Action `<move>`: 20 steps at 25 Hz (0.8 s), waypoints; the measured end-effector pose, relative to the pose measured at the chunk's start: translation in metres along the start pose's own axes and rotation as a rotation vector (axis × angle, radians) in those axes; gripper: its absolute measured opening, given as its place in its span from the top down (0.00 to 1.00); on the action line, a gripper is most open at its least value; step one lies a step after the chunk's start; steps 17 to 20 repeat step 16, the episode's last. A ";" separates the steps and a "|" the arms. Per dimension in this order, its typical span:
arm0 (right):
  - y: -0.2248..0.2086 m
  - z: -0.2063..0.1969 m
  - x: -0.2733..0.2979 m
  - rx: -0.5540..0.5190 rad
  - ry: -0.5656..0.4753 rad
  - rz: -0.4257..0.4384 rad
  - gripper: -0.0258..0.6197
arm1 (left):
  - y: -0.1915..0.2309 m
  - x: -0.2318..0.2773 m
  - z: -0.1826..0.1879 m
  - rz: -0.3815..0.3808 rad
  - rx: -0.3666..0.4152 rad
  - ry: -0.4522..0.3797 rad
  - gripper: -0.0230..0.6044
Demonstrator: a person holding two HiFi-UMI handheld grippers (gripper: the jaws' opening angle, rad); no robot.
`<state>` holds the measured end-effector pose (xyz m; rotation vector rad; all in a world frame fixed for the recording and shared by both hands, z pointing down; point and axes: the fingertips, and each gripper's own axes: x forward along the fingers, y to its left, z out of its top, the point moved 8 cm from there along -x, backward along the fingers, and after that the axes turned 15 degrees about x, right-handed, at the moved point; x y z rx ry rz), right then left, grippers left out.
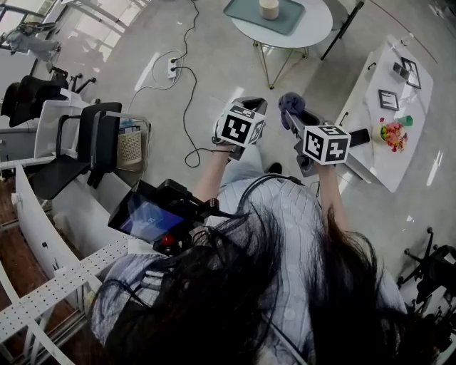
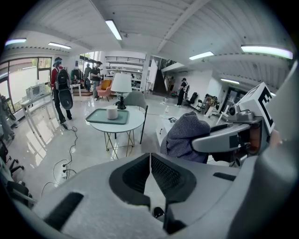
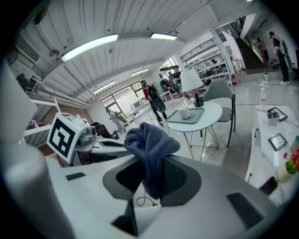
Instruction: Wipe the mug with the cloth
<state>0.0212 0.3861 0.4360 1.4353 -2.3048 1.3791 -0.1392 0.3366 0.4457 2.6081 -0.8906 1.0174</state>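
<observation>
From the head view, bare floor lies open between the person and the round table [image 1: 317, 28], where the mug [image 1: 268, 8] stands on a tray [image 1: 246, 16], well apart from both grippers. A cable [image 1: 189, 100] crosses the floor on the left, near the chairs [image 1: 78, 142]. A long white table [image 1: 370, 135] borders the right side. Both forearms reach forward, with the left gripper [image 1: 242, 114] and right gripper [image 1: 303, 125] side by side, their cubes showing black-and-white square markers.

In the left gripper view, its jaws meet with nothing between them. The mug and round table sit beyond, to the left.

In the right gripper view, the jaws clamp a blue-grey cloth [image 3: 149, 149], which is bunched above them. The mug stands far ahead on the tray.
</observation>
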 end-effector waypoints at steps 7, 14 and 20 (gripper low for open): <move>0.001 -0.005 -0.004 -0.004 -0.002 0.009 0.81 | -0.005 -0.002 -0.004 0.009 -0.003 0.006 0.92; 0.001 -0.005 -0.007 -0.009 0.004 0.017 0.81 | -0.010 0.001 -0.003 0.008 0.000 0.014 0.92; -0.001 -0.005 -0.009 -0.006 0.000 0.017 0.81 | -0.012 0.004 -0.001 0.003 0.006 0.016 0.92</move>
